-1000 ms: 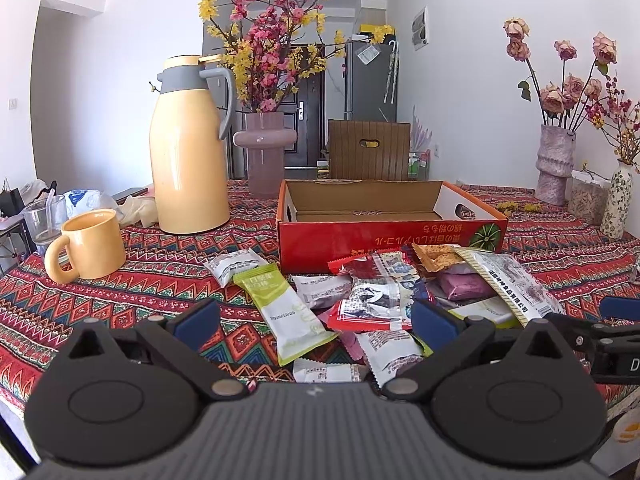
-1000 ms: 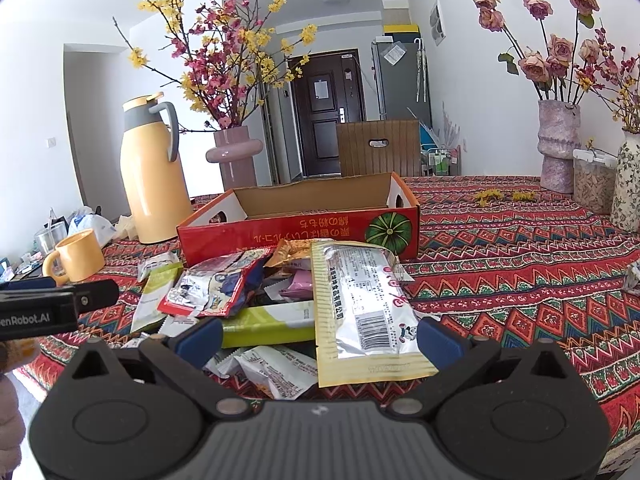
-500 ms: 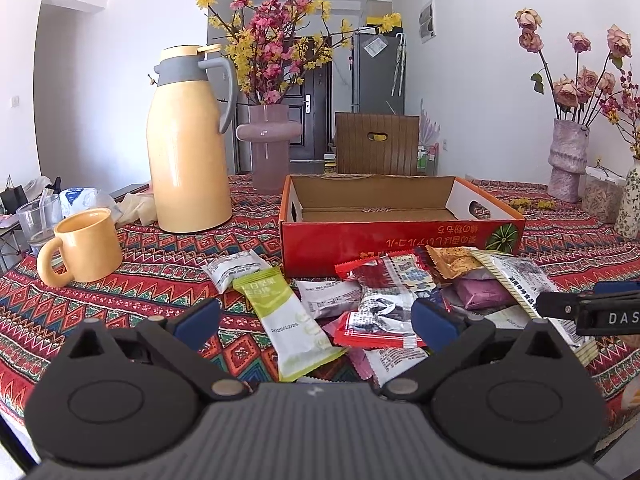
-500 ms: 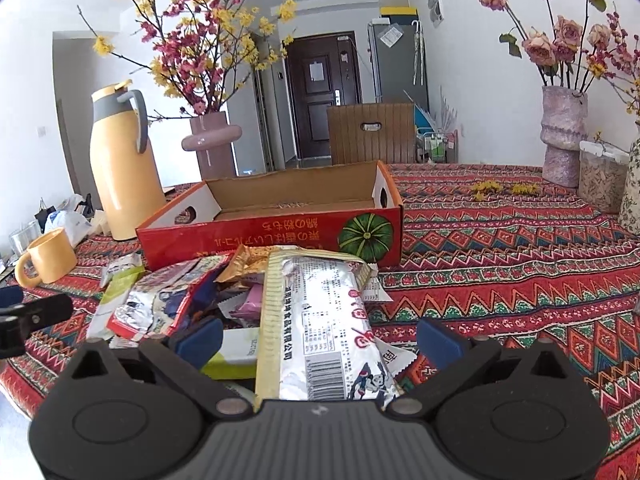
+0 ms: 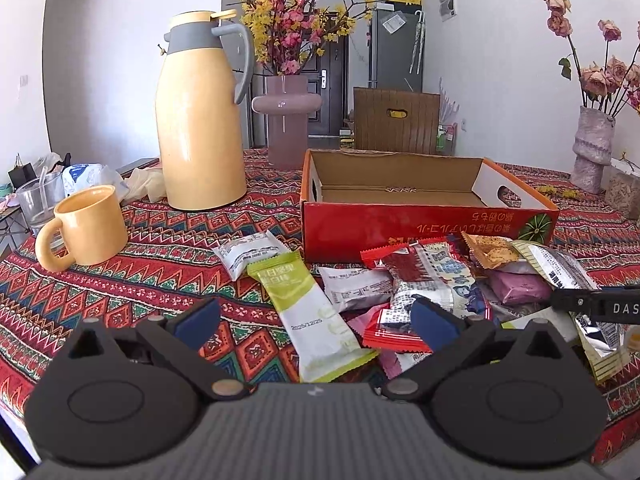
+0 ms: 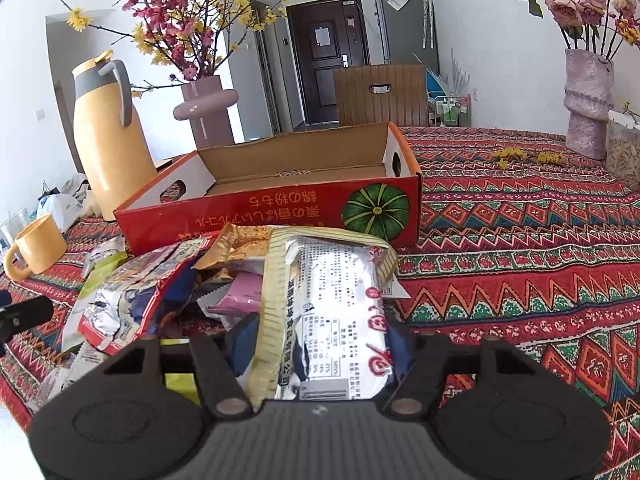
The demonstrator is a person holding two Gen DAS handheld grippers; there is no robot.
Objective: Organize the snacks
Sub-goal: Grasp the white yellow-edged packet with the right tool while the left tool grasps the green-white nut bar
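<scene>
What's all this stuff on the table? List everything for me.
Red cardboard box: one, open, nothing visible inside, mid-table.
Silver-and-gold snack packet: one, between the right gripper's fingers.
Light green snack bar: one, left of pile.
Other wrapped snacks: several, red, white, pink, heaped before box.
Yellow thermos jug: one, left of box.
Yellow mug: one, far left.
Pink vases with flowers: two, back and far right.
Patterned red tablecloth: one.
Left gripper: black, open.
Right gripper: black, closed on packet.

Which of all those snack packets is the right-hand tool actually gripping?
The big silver packet with gold edges: the right gripper has its jaws closed on its near end. The other packets, like the green one, lie loose on the cloth.
</scene>
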